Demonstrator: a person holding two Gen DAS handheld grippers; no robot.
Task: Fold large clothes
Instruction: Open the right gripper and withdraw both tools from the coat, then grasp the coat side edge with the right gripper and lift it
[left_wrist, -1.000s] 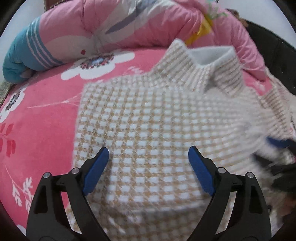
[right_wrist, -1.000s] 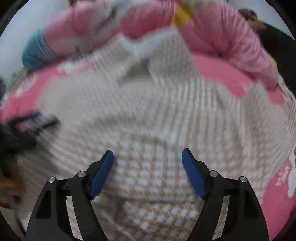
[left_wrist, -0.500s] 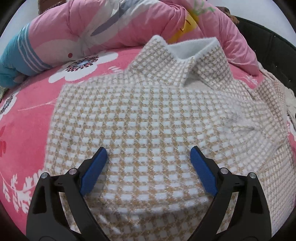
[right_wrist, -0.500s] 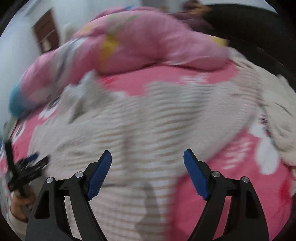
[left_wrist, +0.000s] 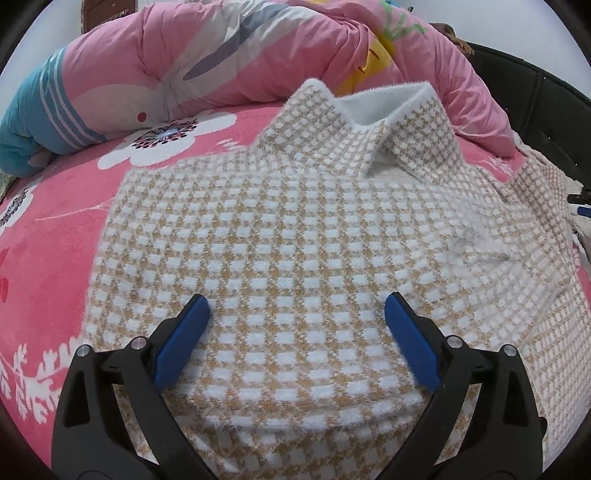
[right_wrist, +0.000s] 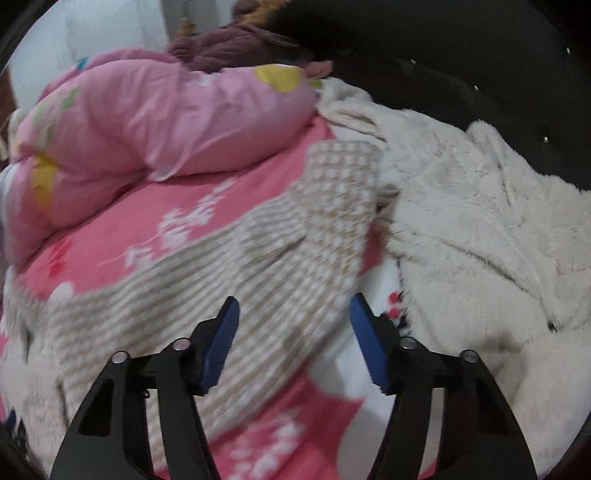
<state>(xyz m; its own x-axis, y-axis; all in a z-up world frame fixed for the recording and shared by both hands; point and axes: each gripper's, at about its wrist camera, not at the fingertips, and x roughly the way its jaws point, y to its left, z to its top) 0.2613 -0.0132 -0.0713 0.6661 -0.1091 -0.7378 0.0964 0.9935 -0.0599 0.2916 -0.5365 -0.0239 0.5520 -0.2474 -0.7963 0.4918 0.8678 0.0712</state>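
Note:
A tan-and-white checked fuzzy sweater (left_wrist: 280, 236) with a white-lined collar (left_wrist: 384, 107) lies spread on a pink flowered bed cover (left_wrist: 55, 229). Its near part is folded over on itself. My left gripper (left_wrist: 295, 332) is open and empty, just above the sweater's near fold. In the right wrist view one sweater sleeve (right_wrist: 295, 236) stretches to the upper right, blurred. My right gripper (right_wrist: 293, 325) is open and empty above that sleeve.
A rolled pink quilt (left_wrist: 229, 62) with a blue end lies along the back of the bed; it also shows in the right wrist view (right_wrist: 155, 122). A white furry coat (right_wrist: 480, 229) lies at the right, touching the sleeve's end. A dark headboard (right_wrist: 461, 66) stands behind.
My right gripper has swung right, from over the sweater's body to over its right sleeve and the white coat. My left gripper stays open over the near fold, with little movement.

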